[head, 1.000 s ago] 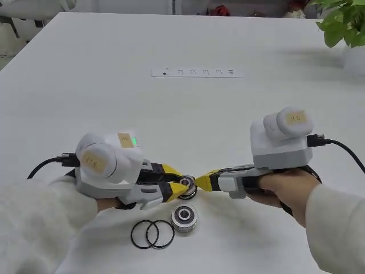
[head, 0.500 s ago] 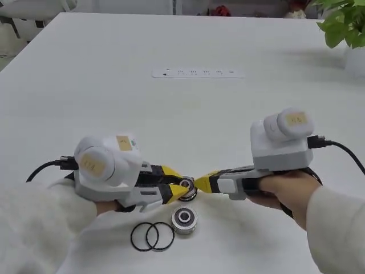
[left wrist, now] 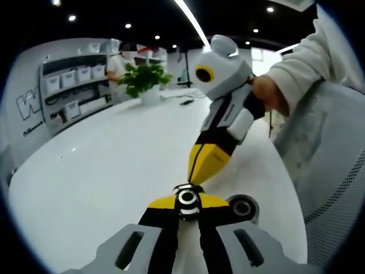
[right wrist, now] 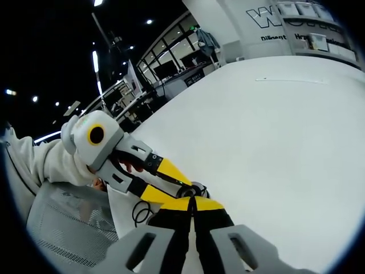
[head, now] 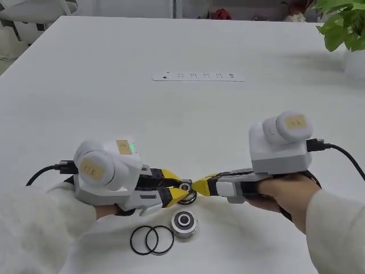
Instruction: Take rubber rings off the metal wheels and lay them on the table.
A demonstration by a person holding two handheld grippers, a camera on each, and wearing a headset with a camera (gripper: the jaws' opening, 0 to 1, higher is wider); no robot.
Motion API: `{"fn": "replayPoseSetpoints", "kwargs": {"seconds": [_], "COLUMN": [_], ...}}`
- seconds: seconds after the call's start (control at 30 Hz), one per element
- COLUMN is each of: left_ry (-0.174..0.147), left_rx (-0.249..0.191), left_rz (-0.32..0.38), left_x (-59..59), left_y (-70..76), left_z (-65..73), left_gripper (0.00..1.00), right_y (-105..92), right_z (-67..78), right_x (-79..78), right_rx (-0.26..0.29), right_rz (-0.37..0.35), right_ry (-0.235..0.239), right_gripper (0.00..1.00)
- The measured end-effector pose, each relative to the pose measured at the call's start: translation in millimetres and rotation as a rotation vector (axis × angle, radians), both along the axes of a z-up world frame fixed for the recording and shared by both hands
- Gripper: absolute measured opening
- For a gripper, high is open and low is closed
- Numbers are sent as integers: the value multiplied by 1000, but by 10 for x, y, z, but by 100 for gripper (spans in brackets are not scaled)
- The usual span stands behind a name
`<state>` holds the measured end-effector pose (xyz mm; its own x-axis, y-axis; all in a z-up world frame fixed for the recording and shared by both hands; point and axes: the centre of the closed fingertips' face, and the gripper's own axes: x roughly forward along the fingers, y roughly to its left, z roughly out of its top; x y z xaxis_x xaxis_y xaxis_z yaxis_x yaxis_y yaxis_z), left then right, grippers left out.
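Clamping a metal wheel (left wrist: pixel 187 198), left claw (head: pixel 179 192) meets closed right claw (head: pixel 198 185).

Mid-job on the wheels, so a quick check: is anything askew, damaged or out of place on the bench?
Nothing stands out. The left gripper clamps a wheel, and the right gripper has its shut tips at that wheel's rim. Two rubber rings lie flat and overlapping on the table, beside a loose wheel that also lies flat.

White table (head: pixel 114 85), power strip (head: pixel 198 75) farther back, two overlapping rubber rings (head: pixel 151 239) just beside a metal wheel (head: pixel 184 222)
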<state>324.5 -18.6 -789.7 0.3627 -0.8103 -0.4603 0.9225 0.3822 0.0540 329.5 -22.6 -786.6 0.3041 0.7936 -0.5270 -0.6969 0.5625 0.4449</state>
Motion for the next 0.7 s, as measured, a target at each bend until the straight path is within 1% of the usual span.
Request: {"fn": "replayPoseSetpoints", "kwargs": {"seconds": [0.7], "left_ry": [0], "left_rx": [-4], "left_rz": [2], "left_x": [7], "left_y": [0], "left_z": [-5], "left_gripper": [13], "right_y": [43], "right_z": [40], "right_x": [-22], "right_rx": [17], "right_rz": [17], "right_ry": [-8], "right_gripper": [0]}}
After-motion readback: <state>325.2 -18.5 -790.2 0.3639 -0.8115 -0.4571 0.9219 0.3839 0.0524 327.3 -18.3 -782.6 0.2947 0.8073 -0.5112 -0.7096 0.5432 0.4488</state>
